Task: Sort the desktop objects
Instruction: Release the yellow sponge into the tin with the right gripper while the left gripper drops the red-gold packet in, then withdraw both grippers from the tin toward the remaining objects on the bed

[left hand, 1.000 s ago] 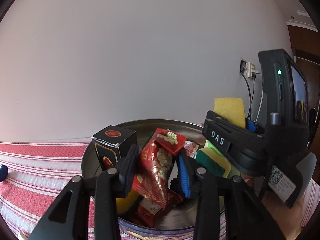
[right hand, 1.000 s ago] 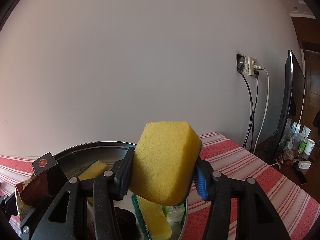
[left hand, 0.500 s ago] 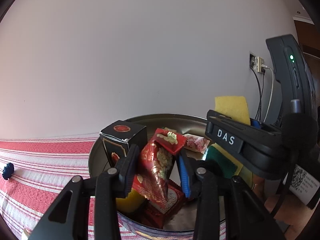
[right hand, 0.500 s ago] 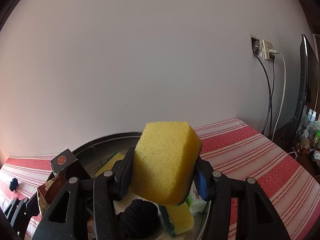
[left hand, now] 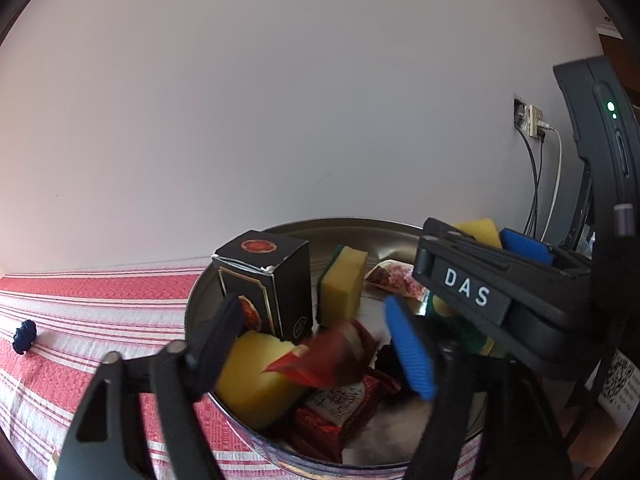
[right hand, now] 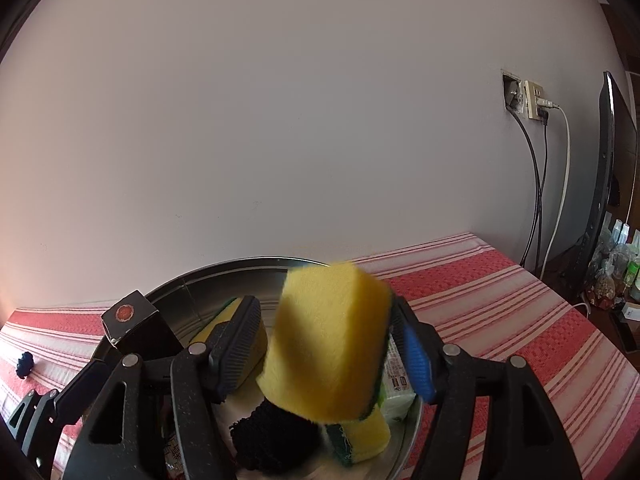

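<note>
Both grippers opening over the round metal tin (left hand: 280,229)

Nearest in the left wrist view, the left gripper (left hand: 320,344) has just spread its jaws wide, and the red snack packet (left hand: 328,356), blurred, sits loose between them above the tin, neither pad pressing it. In the right wrist view the right gripper (right hand: 326,350) has likewise just been opening: the yellow sponge (right hand: 332,336), blurred, is clear of the black pad and close against the blue one, over a black yarn ball (right hand: 276,436) and another sponge (right hand: 360,436). Further in stand a black box (left hand: 266,280) and an upright sponge (left hand: 344,284); beyond lies the red striped cloth (right hand: 480,288)
</note>
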{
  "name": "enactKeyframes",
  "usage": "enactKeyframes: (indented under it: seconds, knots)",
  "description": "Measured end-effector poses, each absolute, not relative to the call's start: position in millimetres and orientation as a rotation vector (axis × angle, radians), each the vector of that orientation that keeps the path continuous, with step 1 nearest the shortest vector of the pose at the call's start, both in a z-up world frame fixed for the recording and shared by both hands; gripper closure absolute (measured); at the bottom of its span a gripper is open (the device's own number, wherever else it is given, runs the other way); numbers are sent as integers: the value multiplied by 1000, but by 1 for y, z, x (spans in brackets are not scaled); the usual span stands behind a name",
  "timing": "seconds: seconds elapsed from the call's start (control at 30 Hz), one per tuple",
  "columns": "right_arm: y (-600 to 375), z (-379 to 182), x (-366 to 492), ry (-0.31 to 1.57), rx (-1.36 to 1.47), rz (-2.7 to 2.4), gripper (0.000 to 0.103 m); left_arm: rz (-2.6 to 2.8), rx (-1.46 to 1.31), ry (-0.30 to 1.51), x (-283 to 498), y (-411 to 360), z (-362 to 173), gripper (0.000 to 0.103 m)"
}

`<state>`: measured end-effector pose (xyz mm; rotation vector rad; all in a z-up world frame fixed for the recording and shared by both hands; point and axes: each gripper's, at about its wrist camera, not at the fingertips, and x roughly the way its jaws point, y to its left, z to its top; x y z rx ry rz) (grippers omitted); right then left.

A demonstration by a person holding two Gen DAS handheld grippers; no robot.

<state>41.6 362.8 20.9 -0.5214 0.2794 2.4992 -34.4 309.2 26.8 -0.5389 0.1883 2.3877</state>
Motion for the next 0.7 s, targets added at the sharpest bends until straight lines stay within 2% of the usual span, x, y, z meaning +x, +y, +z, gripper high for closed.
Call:
enactKeyframes:
  seconds: [0.03, 0.2, 0.53, 0.7]
  knots:
    - [363, 20, 43, 279, -518, 2496, 27, 2411, -536, 186, -33, 308, 28, 1]
    - [362, 22, 53, 299, -433, 2467, 14, 2406, -528, 155, -32, 307, 27, 1]
    - [357, 26, 61, 271, -345, 2438, 13, 2410, -545, 125, -33, 263, 36, 1]
    - [354, 32, 73, 306, -259, 2440, 12, 2423, -558, 172, -36, 258, 34, 1]
